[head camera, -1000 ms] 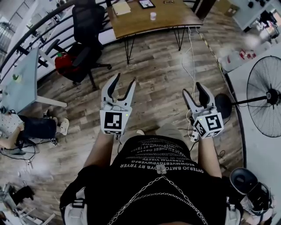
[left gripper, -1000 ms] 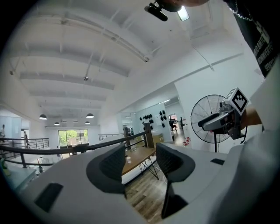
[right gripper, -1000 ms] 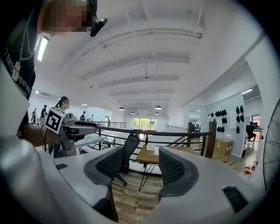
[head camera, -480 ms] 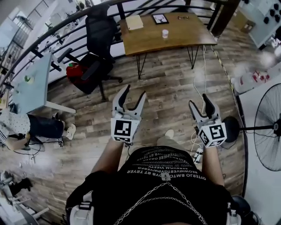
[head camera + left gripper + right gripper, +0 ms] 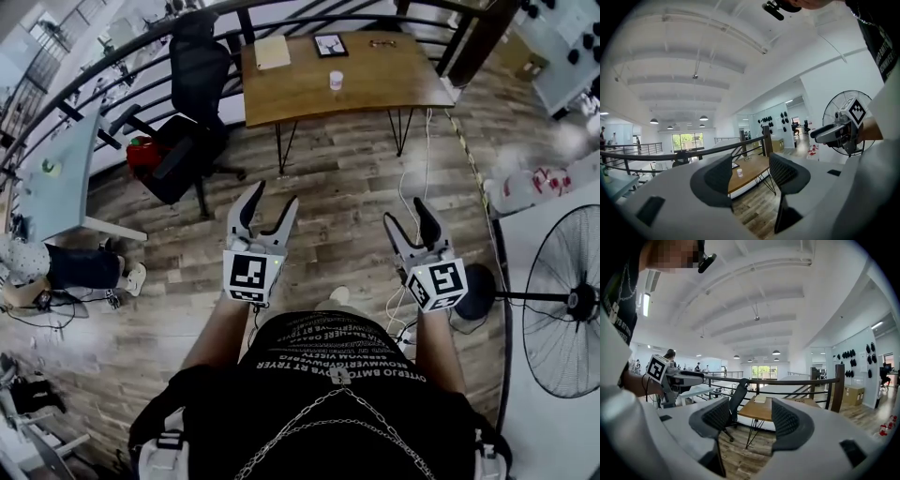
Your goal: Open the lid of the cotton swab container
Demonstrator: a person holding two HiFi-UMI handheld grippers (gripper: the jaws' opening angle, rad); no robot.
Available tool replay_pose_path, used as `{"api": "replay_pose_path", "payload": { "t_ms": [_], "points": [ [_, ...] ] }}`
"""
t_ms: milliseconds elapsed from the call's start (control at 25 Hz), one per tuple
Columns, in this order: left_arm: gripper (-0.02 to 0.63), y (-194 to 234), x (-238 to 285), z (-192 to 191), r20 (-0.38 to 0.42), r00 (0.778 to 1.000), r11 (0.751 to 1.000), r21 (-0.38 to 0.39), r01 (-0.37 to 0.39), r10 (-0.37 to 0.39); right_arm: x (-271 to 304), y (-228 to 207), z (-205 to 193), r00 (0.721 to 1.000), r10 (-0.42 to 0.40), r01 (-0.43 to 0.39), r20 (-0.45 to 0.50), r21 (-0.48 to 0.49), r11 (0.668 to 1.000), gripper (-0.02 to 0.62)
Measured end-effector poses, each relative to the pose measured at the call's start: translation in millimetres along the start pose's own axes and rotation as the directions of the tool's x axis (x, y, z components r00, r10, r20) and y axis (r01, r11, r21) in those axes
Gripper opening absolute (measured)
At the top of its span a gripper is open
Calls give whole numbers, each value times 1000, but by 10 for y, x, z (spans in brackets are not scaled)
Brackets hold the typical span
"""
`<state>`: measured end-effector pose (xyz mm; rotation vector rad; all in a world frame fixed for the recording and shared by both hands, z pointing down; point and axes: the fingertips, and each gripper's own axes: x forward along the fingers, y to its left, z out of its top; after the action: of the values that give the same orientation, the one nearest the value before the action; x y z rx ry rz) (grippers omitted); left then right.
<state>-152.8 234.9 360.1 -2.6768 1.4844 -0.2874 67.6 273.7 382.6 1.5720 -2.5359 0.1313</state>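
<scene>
Wood-plank floor [image 5: 347, 187] fills most of the head view. The person stands on it in a black printed shirt [image 5: 309, 412], both forearms stretched forward.

A brown wooden bench [image 5: 384, 80] on thin black hairpin legs stands at the top of the head view, well ahead of both grippers, with a black railing [image 5: 787, 379] behind it. A pedestal fan [image 5: 562, 305] is at the right edge. A black office chair [image 5: 192, 89] stands just left of the bench.

Left gripper [image 5: 273, 193]: held in the air over the floor and pointing toward the bench. Its 2 fingers [image 5: 717, 180] stand wide apart and have just been opening. Nothing is between them, only the far-off bench seen through the gap.

Right gripper [image 5: 407, 211]: level with the left one and well apart from it, aimed the same way. Its fingers [image 5: 790, 423] are also spread, have just been opening, and hold nothing.

On the bench:
- A pale notebook [image 5: 272, 52] lies at the far left corner.
- A dark flat tablet-like item [image 5: 330, 44] lies beside the notebook.
- The cotton swab container [image 5: 336, 80] is a small white cylinder standing upright near the middle of the bench, just in front of the tablet-like item and far from both grippers. It is too small to tell the state of its lid.
</scene>
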Motion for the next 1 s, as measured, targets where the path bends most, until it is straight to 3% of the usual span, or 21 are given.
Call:
{"api": "replay_pose_path", "payload": {
  "t_ms": [320, 680, 1000],
  "points": [
    [250, -194, 260, 134, -1, 999, 999, 20, -45, 45, 25, -424, -22, 999, 43, -43, 18, 4, 999, 270],
    [250, 90, 314, 13, -53, 989, 990, 32, -138, 139, 309, -735, -73, 998, 59, -60, 26, 41, 997, 270],
    [250, 308, 851, -41, -34, 995, 995, 20, -93, 93, 768, -897, 15, 998, 51, -52, 25, 26, 998, 273]
  ]
}}
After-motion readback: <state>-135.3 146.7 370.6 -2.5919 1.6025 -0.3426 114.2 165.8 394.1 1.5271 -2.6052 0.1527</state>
